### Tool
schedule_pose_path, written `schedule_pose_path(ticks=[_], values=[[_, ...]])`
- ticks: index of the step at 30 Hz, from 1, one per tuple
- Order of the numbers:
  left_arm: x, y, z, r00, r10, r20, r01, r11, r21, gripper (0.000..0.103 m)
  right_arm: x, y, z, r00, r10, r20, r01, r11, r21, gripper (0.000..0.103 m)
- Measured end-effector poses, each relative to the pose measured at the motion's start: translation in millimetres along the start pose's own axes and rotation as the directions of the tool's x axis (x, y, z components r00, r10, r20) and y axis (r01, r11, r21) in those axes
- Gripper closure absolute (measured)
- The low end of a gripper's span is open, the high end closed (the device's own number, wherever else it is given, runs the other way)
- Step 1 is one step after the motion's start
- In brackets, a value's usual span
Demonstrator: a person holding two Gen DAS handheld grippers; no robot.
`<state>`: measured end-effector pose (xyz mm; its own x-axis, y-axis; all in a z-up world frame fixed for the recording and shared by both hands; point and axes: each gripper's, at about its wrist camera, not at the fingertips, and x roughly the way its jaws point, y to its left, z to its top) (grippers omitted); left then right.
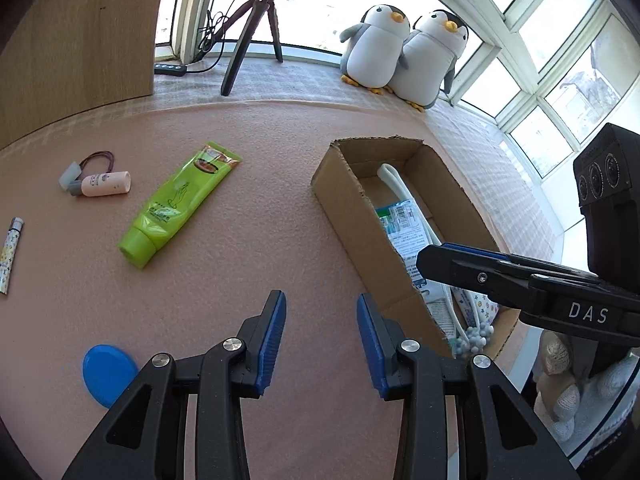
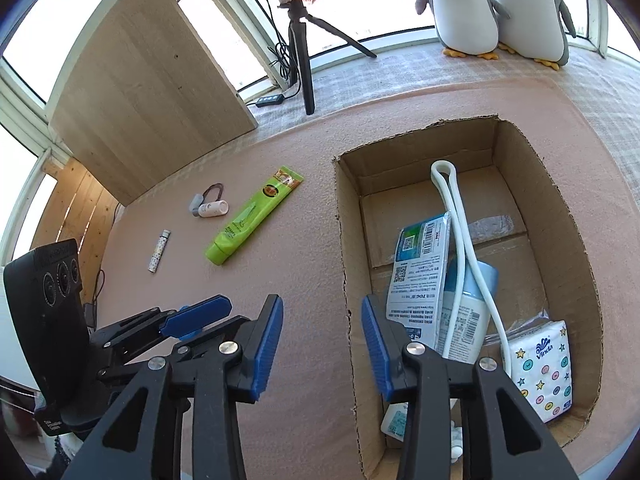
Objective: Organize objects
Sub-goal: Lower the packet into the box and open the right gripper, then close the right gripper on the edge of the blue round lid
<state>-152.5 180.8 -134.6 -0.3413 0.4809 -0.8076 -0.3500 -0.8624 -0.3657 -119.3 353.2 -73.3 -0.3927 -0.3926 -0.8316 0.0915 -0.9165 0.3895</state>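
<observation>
While both grippers hang empty with fingers wide, the green tube (image 1: 180,208) lies on the mat left of the box (image 1: 344,200), cap toward us, long axis slanting away rightward, and the left gripper (image 1: 321,334) looks nearer than the right gripper (image 2: 322,342).

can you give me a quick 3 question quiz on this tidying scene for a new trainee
1. True or false: the green tube already lies inside the cardboard box.
2. Which of these is in the box? A) tissue pack B) blue disc C) hair tie
3. Fill in: both the left gripper and the right gripper have their jaws ____ and hold nothing.

Key
1. False: it lies on the pink mat, left of the box.
2. A: the disc and the hair tie are on the mat.
3. open
</observation>
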Motion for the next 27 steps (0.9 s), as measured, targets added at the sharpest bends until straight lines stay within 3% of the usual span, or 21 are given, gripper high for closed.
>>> schedule_pose_path(ticks=[2, 8, 13, 27], values=[[-9, 16, -7, 1.0, 0.024, 0.005, -0.024, 1.0, -0.021, 0.062, 5, 10, -4, 1.0, 0.009, -0.01, -0.009, 1.0, -0.01, 0.059], [-29, 60, -31, 0.992, 0.124, 0.01, -0.124, 0.992, -0.034, 0.055, 25, 36, -14, 0.999, 0.029, -0.036, -0.03, 0.999, -0.021, 0.058], [-34, 100, -51, 0.988, 0.15, -0.025, -0.151, 0.985, -0.082, 0.051, 46, 63, -23, 0.996, 0.04, -0.079, -0.044, 0.998, -0.054, 0.057], [-25, 153, -71, 0.993, 0.098, -0.066, -0.107, 0.983, -0.146, 0.05, 120, 124, -33, 0.963, 0.134, -0.235, -0.152, 0.986, -0.06, 0.056]])
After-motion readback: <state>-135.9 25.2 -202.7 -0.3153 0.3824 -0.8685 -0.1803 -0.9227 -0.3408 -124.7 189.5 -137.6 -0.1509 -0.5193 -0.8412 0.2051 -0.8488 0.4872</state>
